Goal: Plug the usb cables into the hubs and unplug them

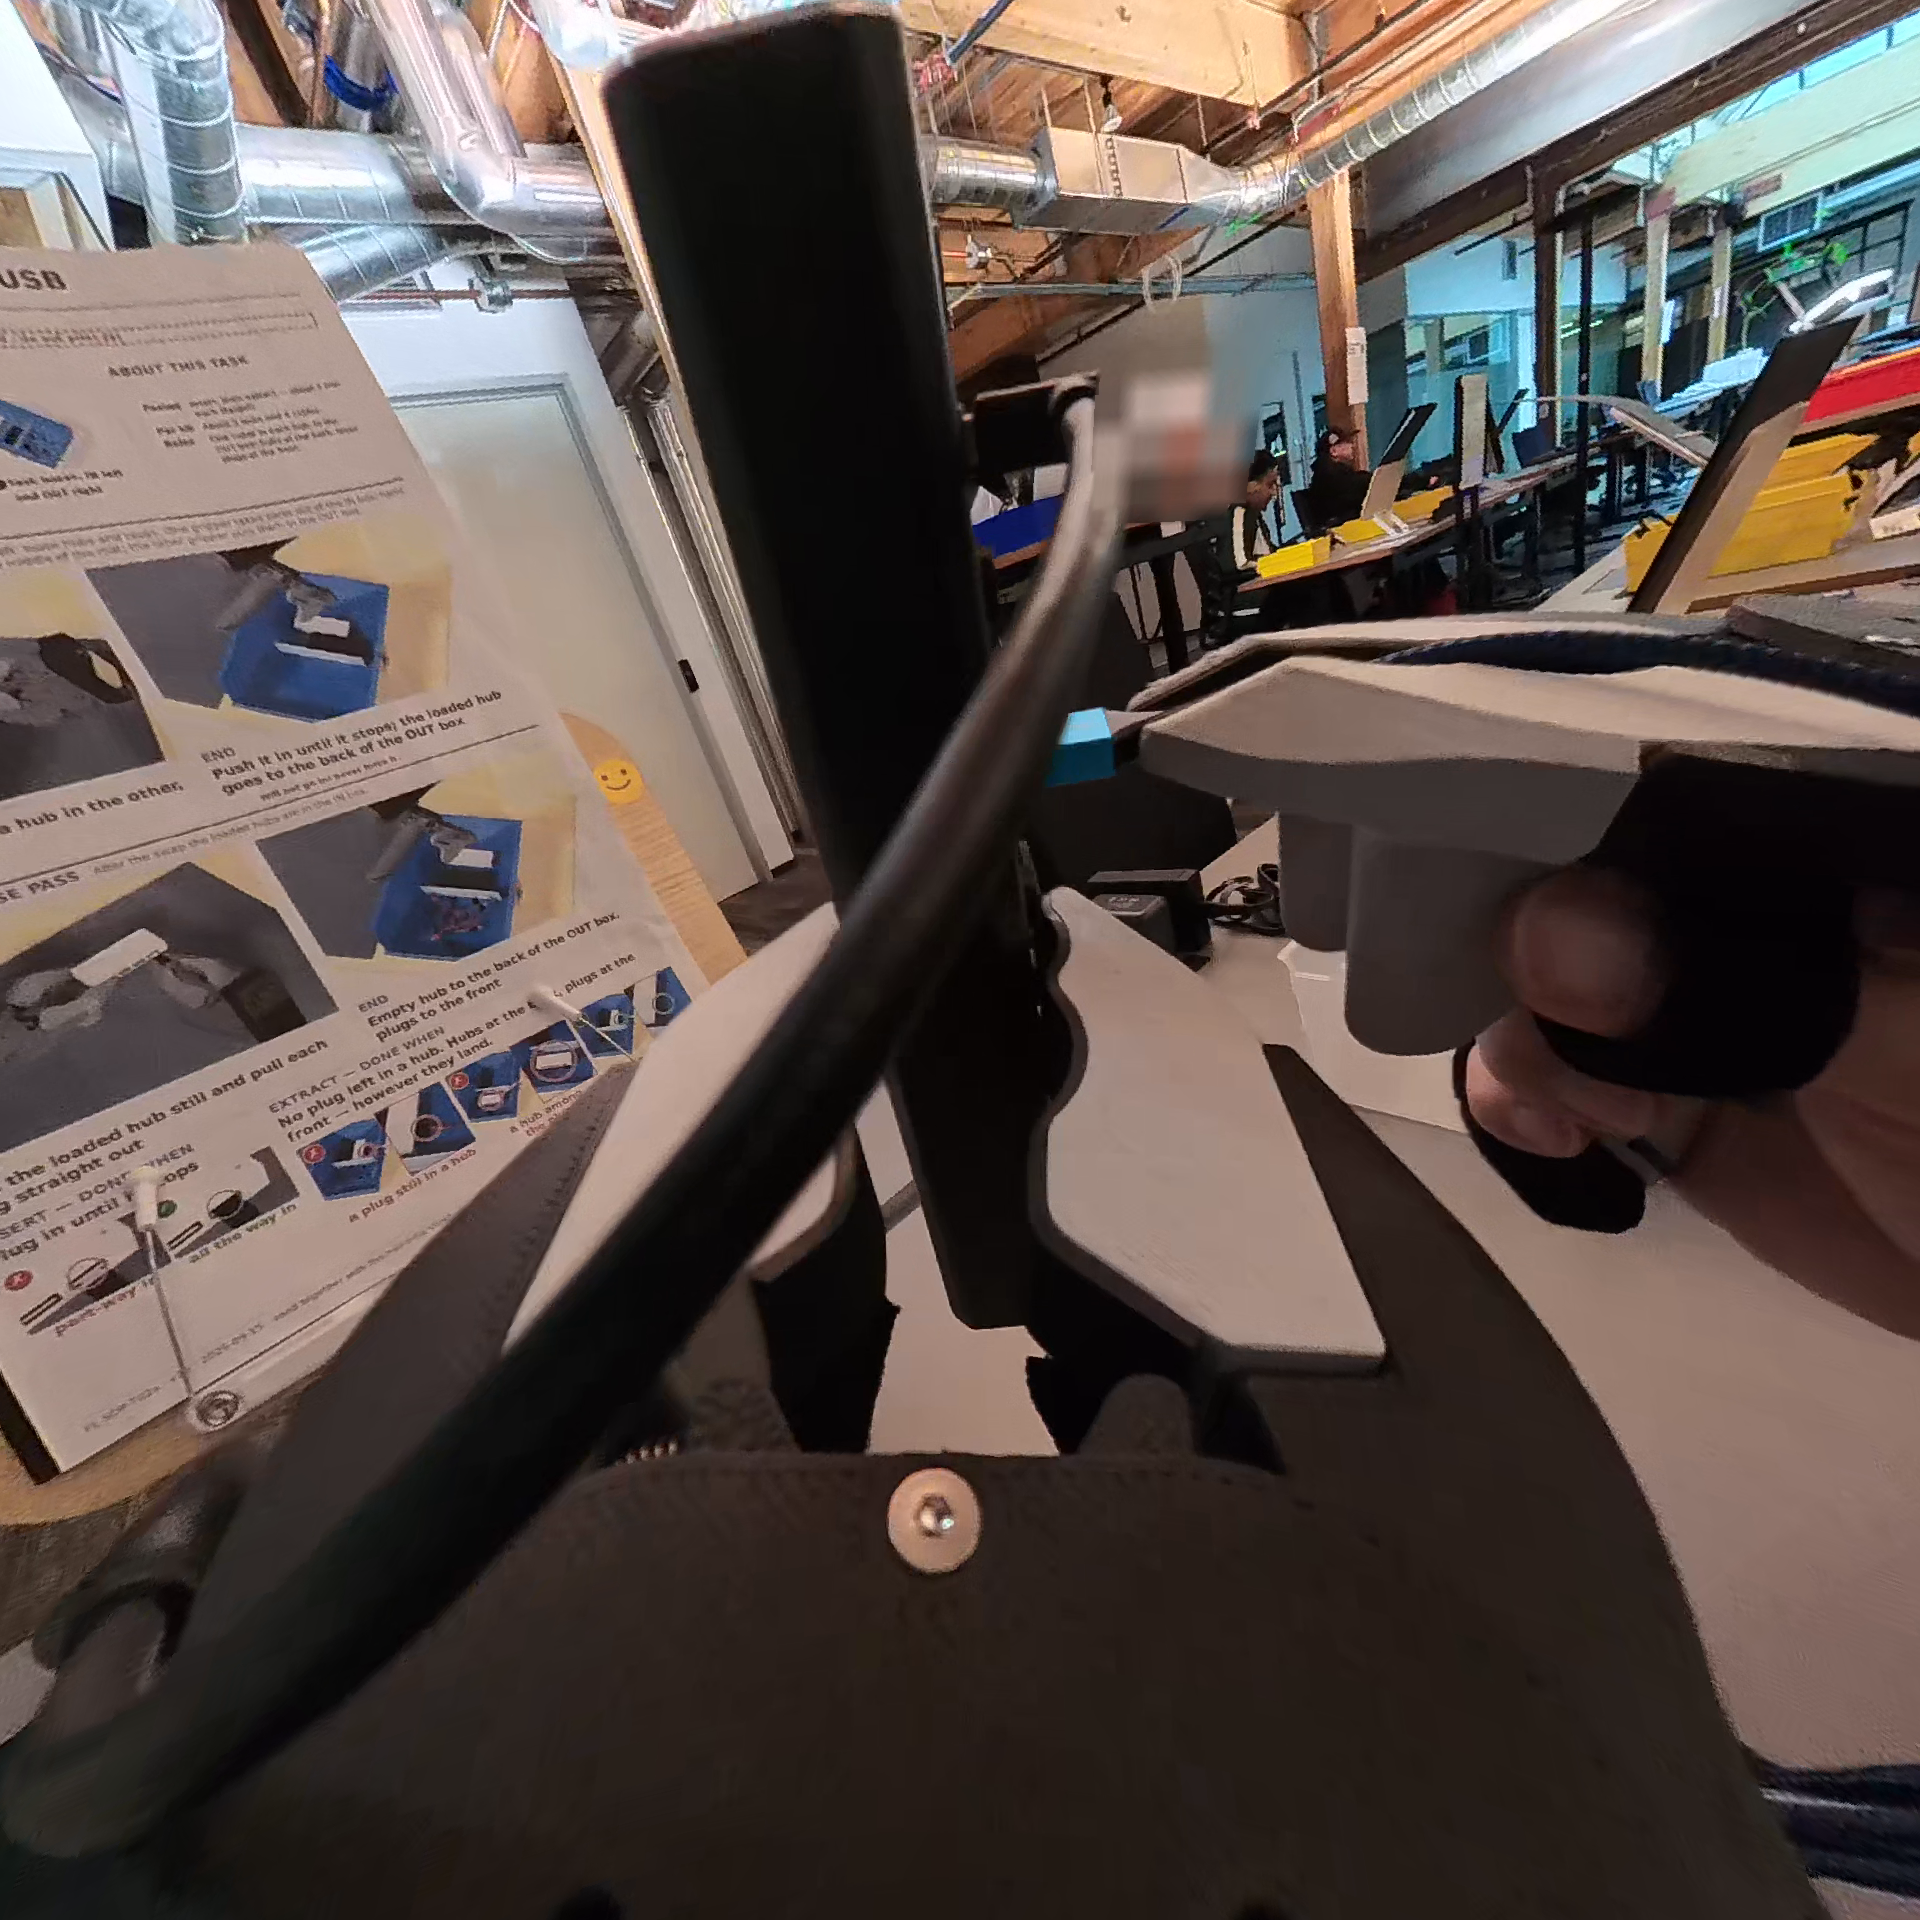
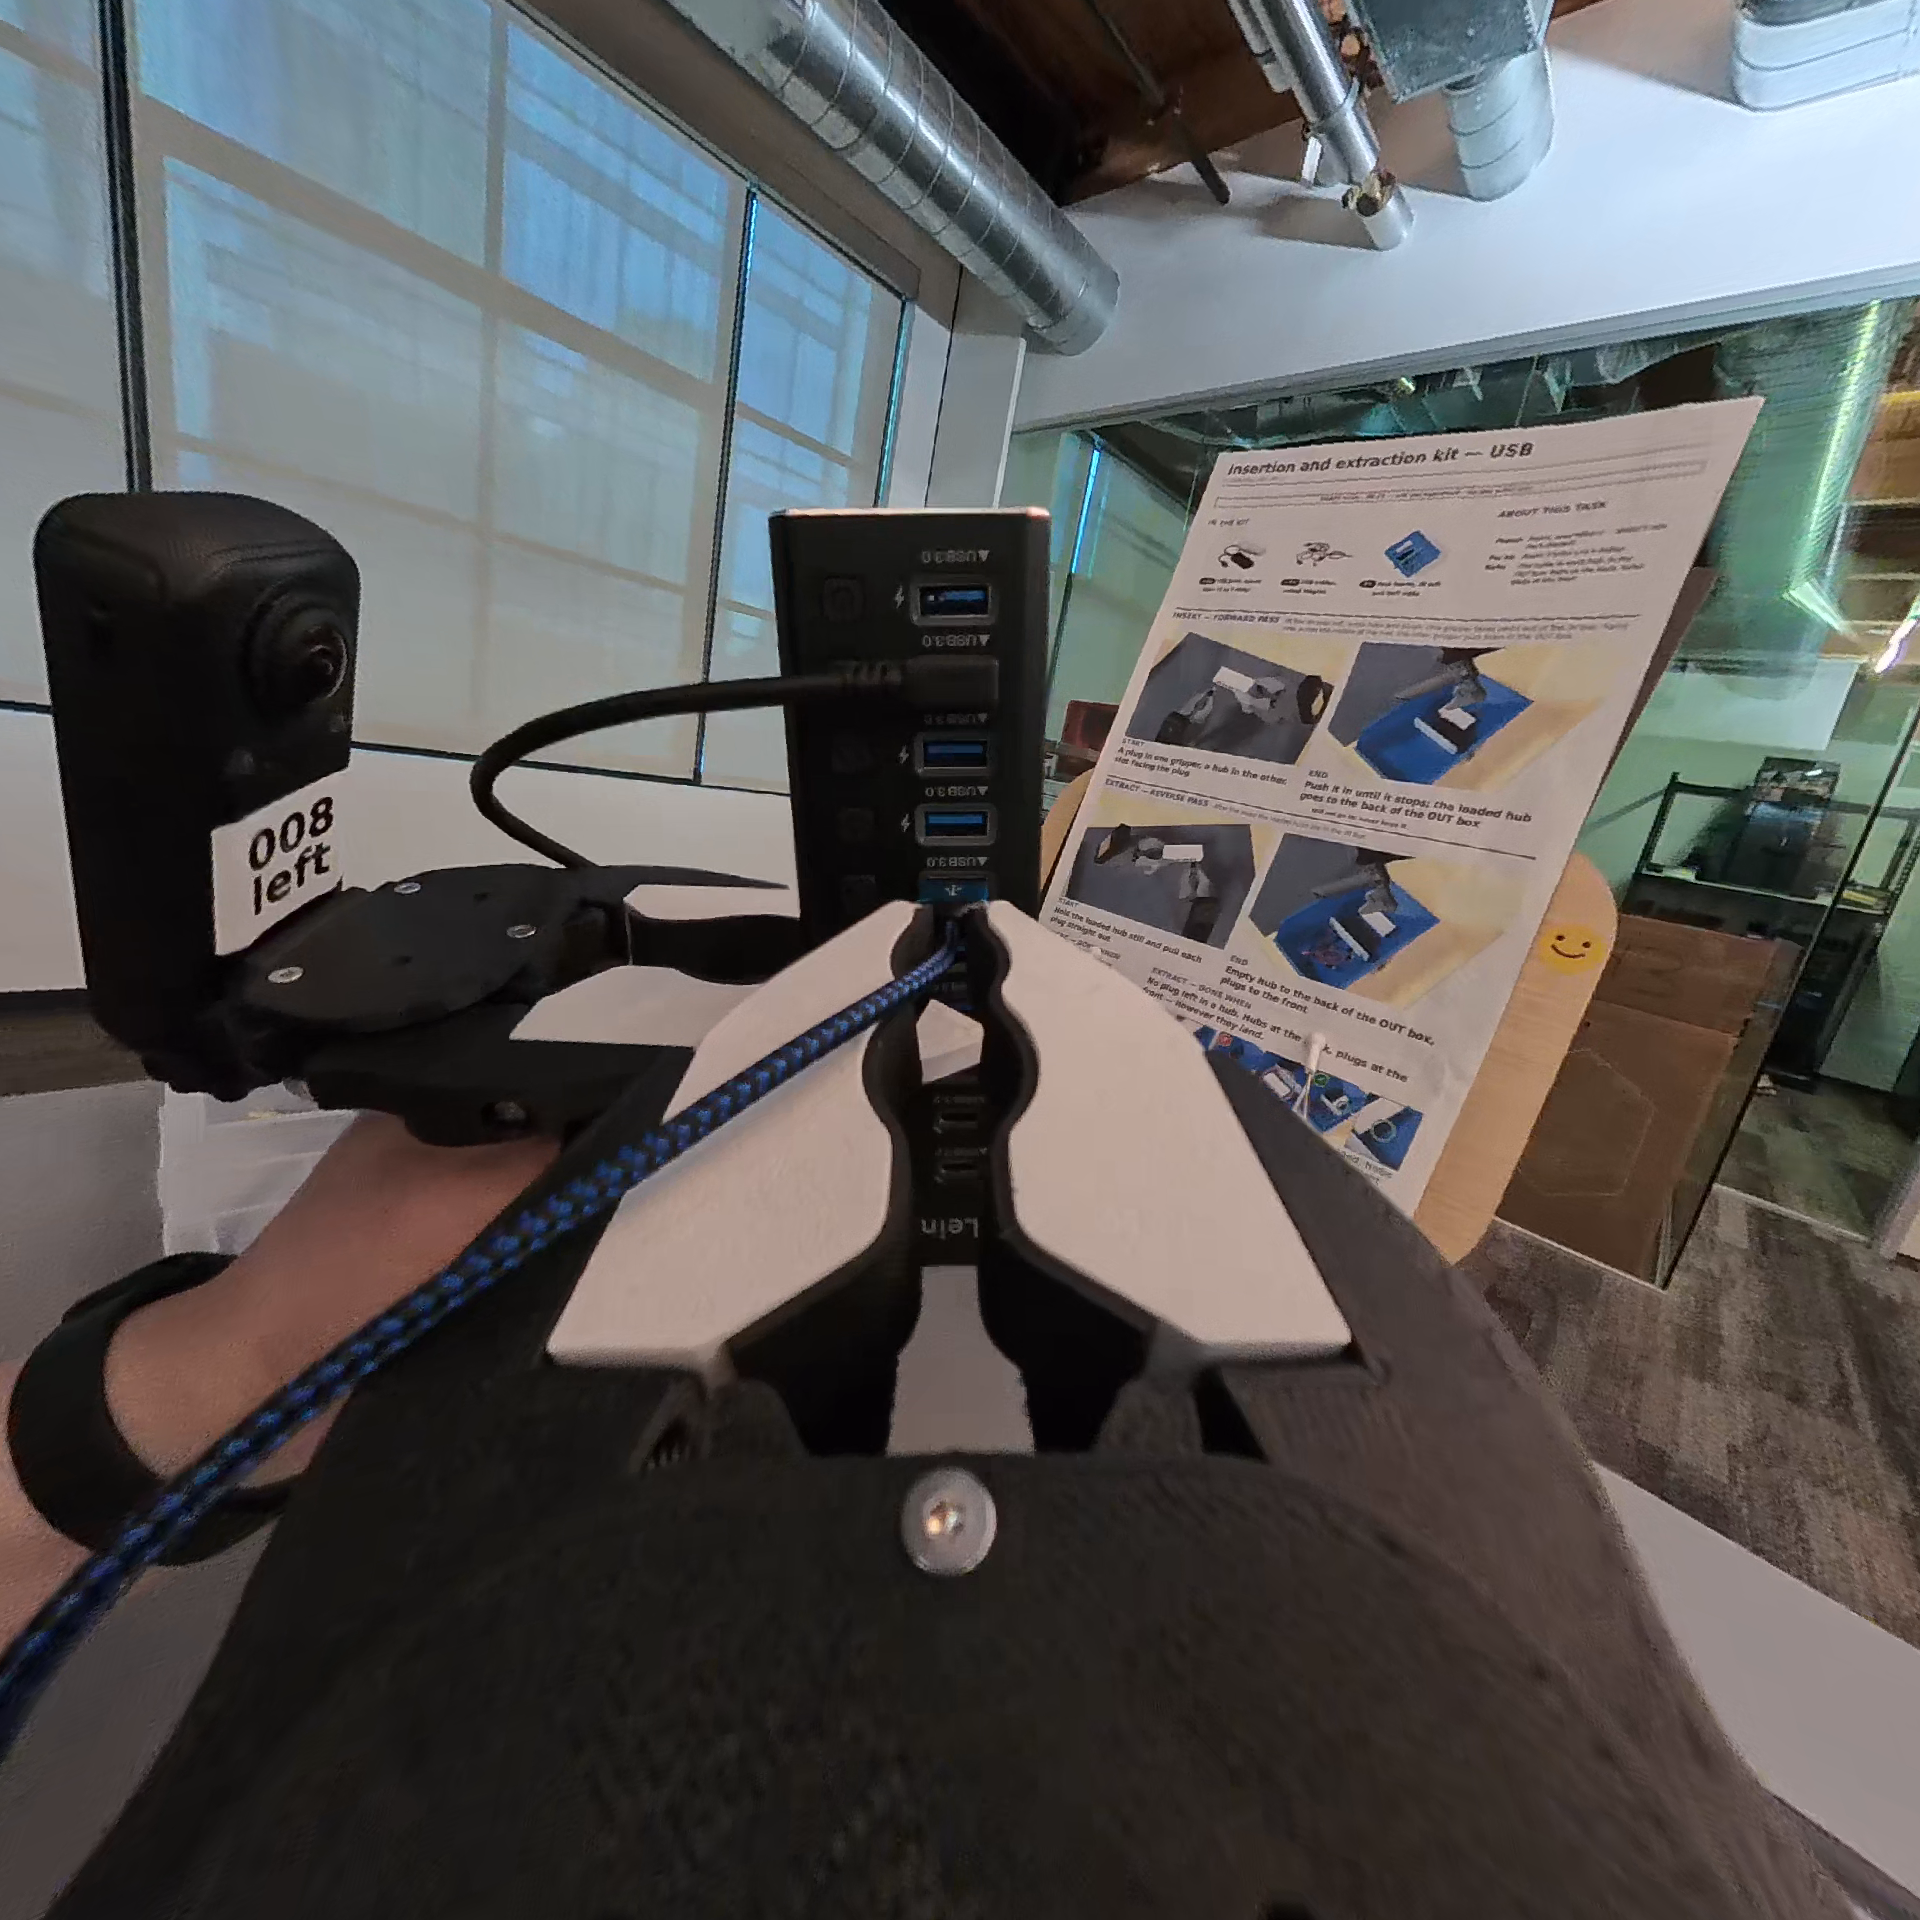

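Instruction sheet [image 2: 1392, 790] propped upright; yellow bins [image 1: 1766, 520] behind.

Your left tool [image 2: 727, 914] is showing a black printed body with white faceted finger plates and small silver screws on its round mount. A black camera [image 2: 197, 748] is sitting on it, carrying a white label with dark writing. Your right tool [image 2: 951, 925] is wearing the same white plates over wavy black inner edges, with one silver screw [image 2: 948, 1524] shining at the centre of its textured black base. You are wearing a black strap [image 2: 73, 1403] around your left wrist and dark fingerless covering on your right hand [image 1: 1704, 1039].
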Motion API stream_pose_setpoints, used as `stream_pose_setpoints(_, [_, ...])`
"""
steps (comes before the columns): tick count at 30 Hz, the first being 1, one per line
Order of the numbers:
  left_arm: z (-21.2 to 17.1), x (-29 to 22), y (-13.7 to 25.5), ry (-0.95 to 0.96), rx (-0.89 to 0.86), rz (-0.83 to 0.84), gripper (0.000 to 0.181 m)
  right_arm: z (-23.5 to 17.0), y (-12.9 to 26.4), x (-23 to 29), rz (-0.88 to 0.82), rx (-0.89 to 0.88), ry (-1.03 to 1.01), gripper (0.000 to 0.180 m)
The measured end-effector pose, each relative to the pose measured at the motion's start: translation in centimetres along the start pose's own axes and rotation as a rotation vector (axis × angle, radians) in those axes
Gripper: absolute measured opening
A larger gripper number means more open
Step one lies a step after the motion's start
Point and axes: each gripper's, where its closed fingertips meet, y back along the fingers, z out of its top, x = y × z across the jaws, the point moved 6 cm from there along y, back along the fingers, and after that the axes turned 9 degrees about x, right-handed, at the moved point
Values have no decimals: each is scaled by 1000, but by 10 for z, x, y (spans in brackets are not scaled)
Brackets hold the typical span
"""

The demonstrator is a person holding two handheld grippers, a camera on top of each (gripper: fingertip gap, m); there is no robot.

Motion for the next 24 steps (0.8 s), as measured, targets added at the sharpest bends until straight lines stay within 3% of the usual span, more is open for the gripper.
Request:
stream_pose_setpoints(6, [-5,8,-7,216,8,-144,27,0,-5,-1,9,15,30,7])
stream_pose_setpoints(10, [-3,20,0,364,13,-321,26,-3,-7,2,206,105,75,25])
stream_pose_setpoints(13, [-4,21,5,356,74,-455,25,-1,3,-7,367,89,8,25])
stream_pose_setpoints(18, [-9,-5,1,358,162,-748,26,-1,8,-34,509,16,-378,43])
stream_pose_setpoints(21, [-16,-19,-5,314,222,-795,26,-10,3,-30,578,113,-423,52])
stream_pose_setpoints(24, [-21,-32,-6,271,272,-866,26,-19,-2,-26,583,195,-403,49])
